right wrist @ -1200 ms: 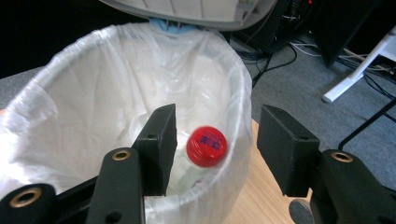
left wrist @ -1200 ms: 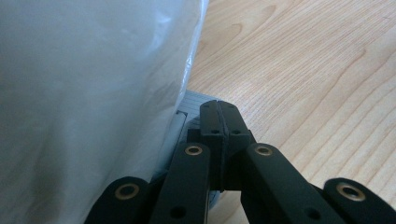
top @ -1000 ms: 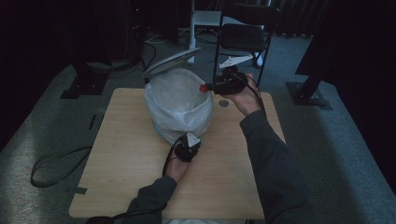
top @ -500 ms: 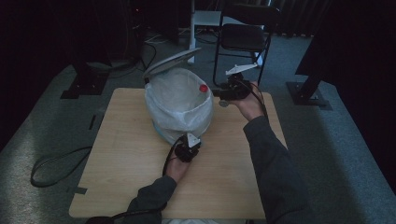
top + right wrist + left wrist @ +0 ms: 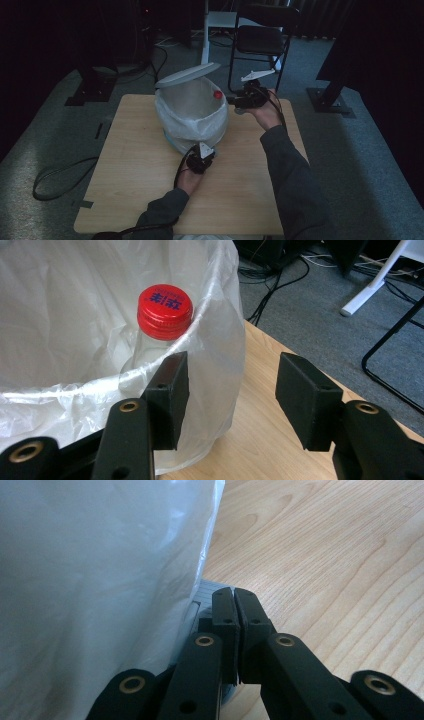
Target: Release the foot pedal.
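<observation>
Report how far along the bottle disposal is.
Done: the red-capped bottle already stands inside the lined bin, whose lid is up. In hand: the right gripper is open beside the rim, holding nothing; the left gripper is shut at the bin's base. Left: probably lowering the lid.

The black two-jaw left gripper [image 5: 201, 159] is held low with jaws pressed together (nothing between them), while the black two-jaw right gripper [image 5: 248, 97] is held farther out, jaws parted
</observation>
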Motion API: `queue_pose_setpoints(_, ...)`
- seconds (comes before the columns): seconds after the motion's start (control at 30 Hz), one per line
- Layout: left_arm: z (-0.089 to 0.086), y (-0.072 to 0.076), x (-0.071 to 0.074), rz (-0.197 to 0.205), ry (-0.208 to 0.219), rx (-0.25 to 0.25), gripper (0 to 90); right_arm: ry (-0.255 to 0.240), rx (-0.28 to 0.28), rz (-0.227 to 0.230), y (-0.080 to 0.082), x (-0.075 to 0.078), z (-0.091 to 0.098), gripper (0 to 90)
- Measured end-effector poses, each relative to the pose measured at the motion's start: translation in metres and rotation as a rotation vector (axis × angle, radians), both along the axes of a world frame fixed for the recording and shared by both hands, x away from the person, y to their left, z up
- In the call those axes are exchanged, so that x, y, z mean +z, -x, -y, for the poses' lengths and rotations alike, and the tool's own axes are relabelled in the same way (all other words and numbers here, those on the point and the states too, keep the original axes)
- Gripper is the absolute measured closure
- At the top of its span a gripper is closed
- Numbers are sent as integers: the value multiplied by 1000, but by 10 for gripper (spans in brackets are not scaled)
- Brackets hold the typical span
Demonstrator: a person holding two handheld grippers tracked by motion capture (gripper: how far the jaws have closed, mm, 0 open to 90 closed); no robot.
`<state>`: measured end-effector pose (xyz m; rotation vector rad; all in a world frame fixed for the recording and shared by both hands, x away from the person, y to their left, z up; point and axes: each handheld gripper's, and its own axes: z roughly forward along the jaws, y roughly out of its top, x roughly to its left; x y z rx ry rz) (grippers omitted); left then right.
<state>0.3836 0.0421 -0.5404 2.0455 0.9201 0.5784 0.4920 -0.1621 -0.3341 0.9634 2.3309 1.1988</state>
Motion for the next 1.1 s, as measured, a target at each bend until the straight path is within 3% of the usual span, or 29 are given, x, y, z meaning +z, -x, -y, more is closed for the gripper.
queue_pose_setpoints(0.23, -1, -1, 1, -25, 22, 2, 887, -1, -7, -5, 0, -2, 2, 462)
queue_pose_setpoints(0.27, -4, -3, 3, 3, -13, -9, 881, -1, -10, -8, 0, -3, 3, 463)
queue_pose_setpoints(0.37, -5, -4, 6, 0, -7, -34, 850, 4, -11, -8, -2, -5, 5, 463)
queue_pose_setpoints(0.47, -8, -1, 12, 7, 35, -23, 825, -2, -19, -8, -2, -7, 8, 463)
queue_pose_setpoints(0.5, -7, 1, 14, 7, 31, -7, 824, -5, -23, -6, -2, -8, 8, 463)
queue_pose_setpoints(0.67, -7, 2, 15, 14, 6, -38, 805, -6, -35, -3, -3, -11, 11, 463)
queue_pose_setpoints(0.87, -6, 8, 15, 17, 6, -28, 786, 16, -42, 8, -3, -14, 13, 463)
queue_pose_setpoints(0.93, -4, 12, 14, -22, 50, -16, 782, 24, -44, 15, -3, -14, 13, 463)
queue_pose_setpoints(1.1, -11, 13, 13, -3, 21, -30, 764, 53, -47, 33, -1, -18, 15, 463)
